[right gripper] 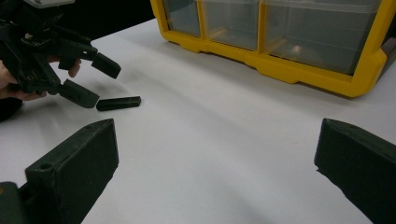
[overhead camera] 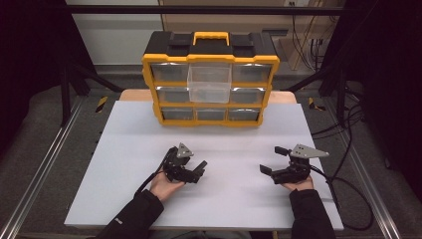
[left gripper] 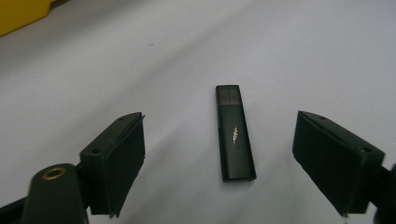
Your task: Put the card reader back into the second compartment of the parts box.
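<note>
A black USB stick [left gripper: 235, 133] lies flat on the white tabletop [overhead camera: 119, 164]. In the left gripper view it sits between my left gripper's [left gripper: 219, 128] two black jaws, with a clear gap on each side. That gripper is open and held low over the table, left of centre [overhead camera: 198, 171]. The right gripper view shows the stick [right gripper: 118, 103] just past the tip of the left gripper's [right gripper: 95, 81] lower jaw. My right gripper [overhead camera: 272, 160] rests at the right of the table, open and holding nothing, its jaws [right gripper: 215, 154] wide apart over bare tabletop.
A yellow and black organizer [overhead camera: 210, 59] with clear drawers stands upright at the far side of the table. Its top middle drawer [overhead camera: 209, 82] is pulled out toward me. Cables [overhead camera: 348, 189] trail off the table's right side.
</note>
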A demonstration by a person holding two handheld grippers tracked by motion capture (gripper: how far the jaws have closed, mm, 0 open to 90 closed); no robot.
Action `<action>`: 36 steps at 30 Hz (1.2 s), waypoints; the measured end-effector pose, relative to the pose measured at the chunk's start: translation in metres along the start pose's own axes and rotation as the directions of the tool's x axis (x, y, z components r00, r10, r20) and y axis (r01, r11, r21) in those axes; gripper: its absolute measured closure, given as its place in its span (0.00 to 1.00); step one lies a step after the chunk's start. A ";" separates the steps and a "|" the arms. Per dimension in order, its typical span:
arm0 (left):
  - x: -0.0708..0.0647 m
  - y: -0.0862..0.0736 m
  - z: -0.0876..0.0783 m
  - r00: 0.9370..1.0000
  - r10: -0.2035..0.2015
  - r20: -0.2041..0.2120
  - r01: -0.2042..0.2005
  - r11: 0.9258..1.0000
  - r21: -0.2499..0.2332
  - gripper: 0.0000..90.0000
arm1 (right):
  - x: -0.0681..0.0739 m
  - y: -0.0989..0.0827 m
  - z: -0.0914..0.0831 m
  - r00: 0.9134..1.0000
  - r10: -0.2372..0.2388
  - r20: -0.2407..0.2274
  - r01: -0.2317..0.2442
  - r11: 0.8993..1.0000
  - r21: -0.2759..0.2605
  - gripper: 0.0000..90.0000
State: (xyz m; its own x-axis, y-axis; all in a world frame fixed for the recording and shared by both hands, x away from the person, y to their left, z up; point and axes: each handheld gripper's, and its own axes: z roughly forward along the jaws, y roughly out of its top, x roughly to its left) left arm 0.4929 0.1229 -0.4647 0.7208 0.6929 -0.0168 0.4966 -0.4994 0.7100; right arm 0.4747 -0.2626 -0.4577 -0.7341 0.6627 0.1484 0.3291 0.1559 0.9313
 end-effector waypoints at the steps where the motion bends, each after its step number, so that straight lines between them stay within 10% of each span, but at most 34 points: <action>1: 0.000 0.000 0.000 1.000 -0.001 0.004 0.001 1.000 0.003 0.22 | 0.000 0.000 0.000 1.000 0.000 0.000 0.000 1.000 0.000 0.00; 36: -0.002 -0.002 0.006 0.998 0.020 0.062 -0.023 0.998 0.054 0.70 | 0.000 0.000 0.000 1.000 0.001 -0.003 -0.001 1.000 -0.002 0.00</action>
State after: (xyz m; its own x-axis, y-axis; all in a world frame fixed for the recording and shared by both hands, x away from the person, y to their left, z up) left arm 0.4935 0.1191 -0.4701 0.7594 0.6490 -0.0466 0.5051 -0.5429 0.6709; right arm 0.4748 -0.2628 -0.4575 -0.7358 0.6603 0.1503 0.3285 0.1539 0.9319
